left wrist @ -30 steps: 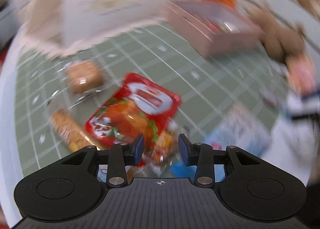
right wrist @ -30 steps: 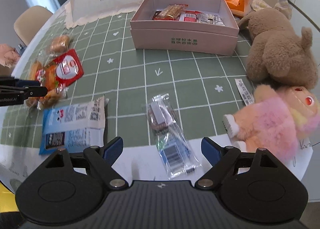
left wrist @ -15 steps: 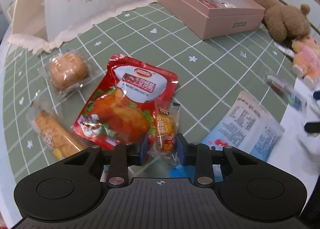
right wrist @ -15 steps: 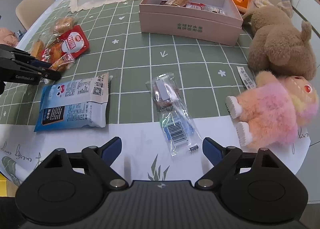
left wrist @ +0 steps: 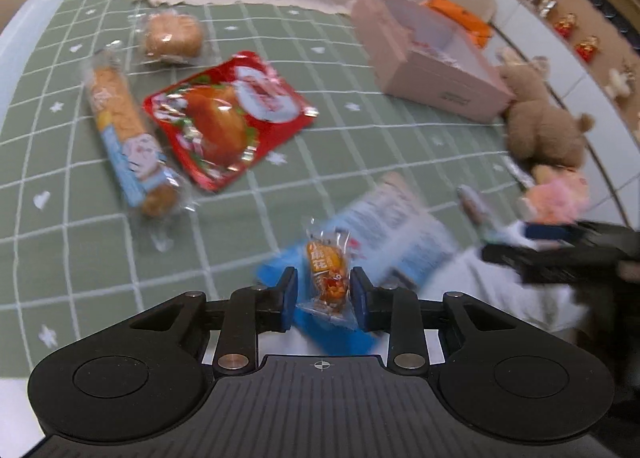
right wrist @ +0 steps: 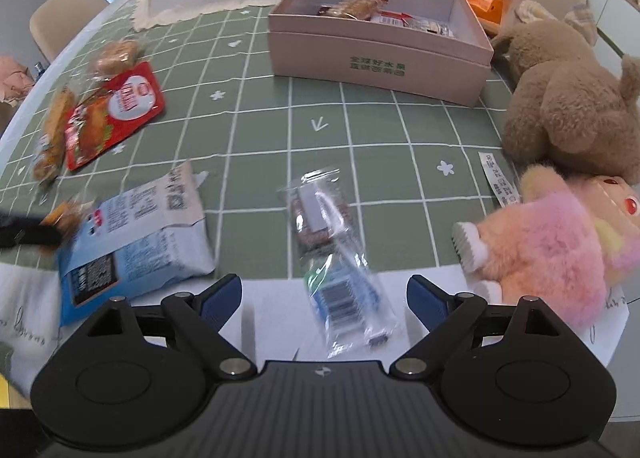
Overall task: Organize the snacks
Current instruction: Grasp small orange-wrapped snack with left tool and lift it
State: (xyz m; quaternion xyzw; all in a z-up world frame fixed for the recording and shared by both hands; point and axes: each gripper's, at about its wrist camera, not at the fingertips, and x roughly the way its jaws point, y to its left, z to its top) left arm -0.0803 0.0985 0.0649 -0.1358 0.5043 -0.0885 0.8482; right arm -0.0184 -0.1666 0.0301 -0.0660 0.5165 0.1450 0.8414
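Holding one orange snack packet (left wrist: 326,272), left tool (left wrist: 323,294); one pink box (right wrist: 380,50).

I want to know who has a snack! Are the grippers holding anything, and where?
The left gripper pinches the small orange snack packet by its lower sides. The right gripper is open, holding nothing.

Both wrist views look steeply down, close over the table (right wrist: 256,126); both show the pink box (left wrist: 436,70) (right wrist: 380,58)
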